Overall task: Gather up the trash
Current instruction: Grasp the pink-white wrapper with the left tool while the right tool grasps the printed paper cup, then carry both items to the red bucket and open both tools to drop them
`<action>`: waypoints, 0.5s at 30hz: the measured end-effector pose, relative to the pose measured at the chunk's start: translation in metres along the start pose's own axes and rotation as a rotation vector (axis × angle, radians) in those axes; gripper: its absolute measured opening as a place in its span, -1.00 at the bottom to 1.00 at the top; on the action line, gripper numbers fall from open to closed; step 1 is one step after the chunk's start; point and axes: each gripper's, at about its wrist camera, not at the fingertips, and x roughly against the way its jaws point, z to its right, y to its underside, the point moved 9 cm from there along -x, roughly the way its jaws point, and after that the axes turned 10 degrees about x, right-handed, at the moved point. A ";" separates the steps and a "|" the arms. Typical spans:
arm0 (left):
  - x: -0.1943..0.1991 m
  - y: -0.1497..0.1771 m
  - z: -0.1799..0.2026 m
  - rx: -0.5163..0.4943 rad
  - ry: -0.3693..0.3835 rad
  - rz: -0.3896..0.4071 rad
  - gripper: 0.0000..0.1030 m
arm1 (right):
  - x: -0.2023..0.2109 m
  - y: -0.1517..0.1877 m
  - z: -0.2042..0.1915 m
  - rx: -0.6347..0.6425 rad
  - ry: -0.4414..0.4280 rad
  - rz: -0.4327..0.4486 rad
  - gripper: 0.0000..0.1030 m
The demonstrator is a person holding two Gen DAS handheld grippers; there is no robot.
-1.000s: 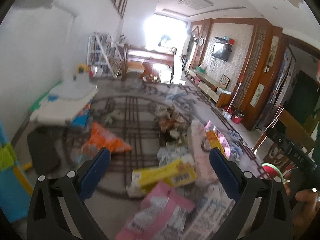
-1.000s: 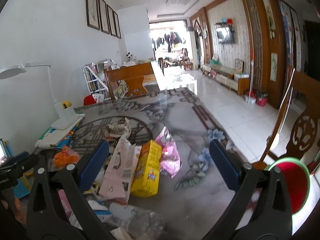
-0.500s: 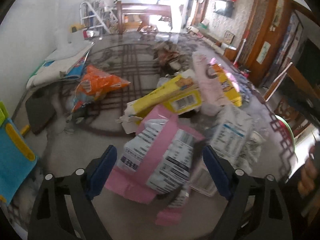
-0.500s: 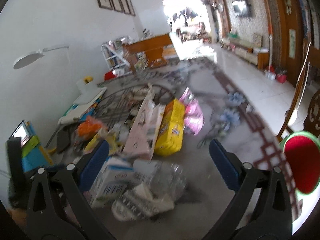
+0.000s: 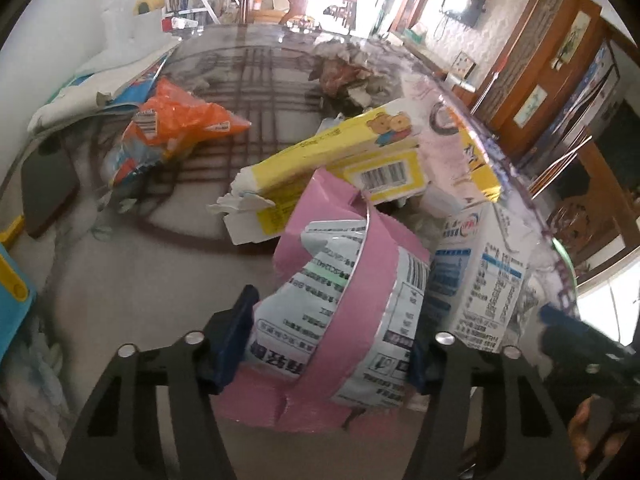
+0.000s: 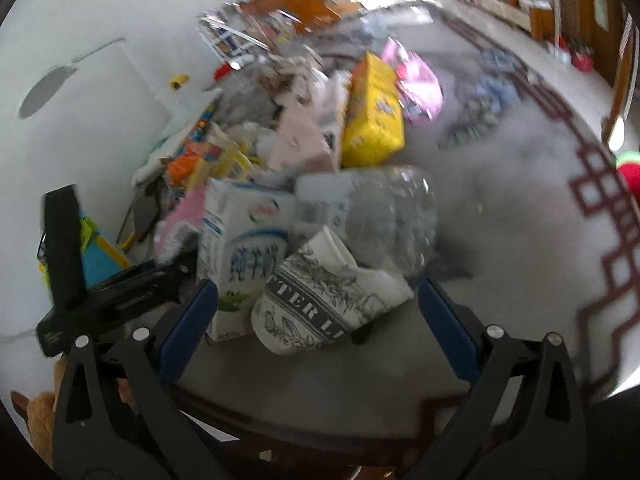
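A crumpled pink wrapper (image 5: 340, 308) with printed white panels lies at the near edge of the bench (image 5: 152, 272), and our left hand-held gripper (image 5: 328, 344) has it between its blue pads (image 5: 236, 332). The fingers sit at a middling spread, hard against both sides of the wrapper, though we cannot tell whether they grip it yet or only bracket it. We judge the choice sensible: it is the nearest, loosest piece in the heap, free to lift without digging.

Just beside it stands a white milk carton (image 5: 484, 280), touching or nearly touching the wrapper's right edge, and a yellow box (image 5: 360, 160) with a bear print leans behind it. An orange snack bag (image 5: 176, 128) lies well apart to the left.

Our right hand-held gripper (image 6: 316, 320) hangs wide and empty before a squashed paper cup (image 6: 320, 296) with dark lettering, which lies between its fingers but untouched. A crushed clear bottle (image 6: 380, 216) rests behind the cup, the same milk carton (image 6: 240, 240) to its left.

The clutter is the obstacle: carton and cup crowd both targets, so a careless lift could drag neighbours off the bench edge. The right view is blurred, and finer detail there escapes us.
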 end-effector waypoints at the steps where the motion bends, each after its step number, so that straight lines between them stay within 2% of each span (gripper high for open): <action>1: 0.003 -0.002 0.001 0.007 0.013 0.014 0.08 | -0.004 0.003 0.004 -0.044 -0.005 -0.017 0.91; 6: 0.016 -0.008 0.000 0.034 0.030 0.083 0.06 | -0.024 0.012 0.018 -0.133 0.023 -0.096 0.92; 10: 0.018 -0.010 0.002 0.059 0.070 0.091 0.06 | -0.031 0.007 0.014 -0.077 0.036 -0.106 0.91; 11: 0.018 -0.010 0.004 0.053 0.073 0.094 0.06 | -0.032 0.006 0.014 -0.072 0.036 -0.104 0.88; 13: 0.021 -0.010 0.007 0.039 0.080 0.110 0.06 | -0.032 0.004 0.013 -0.074 0.023 -0.103 0.61; 15: 0.026 -0.011 0.010 0.019 0.086 0.135 0.06 | -0.031 0.001 0.015 -0.104 -0.010 -0.101 0.60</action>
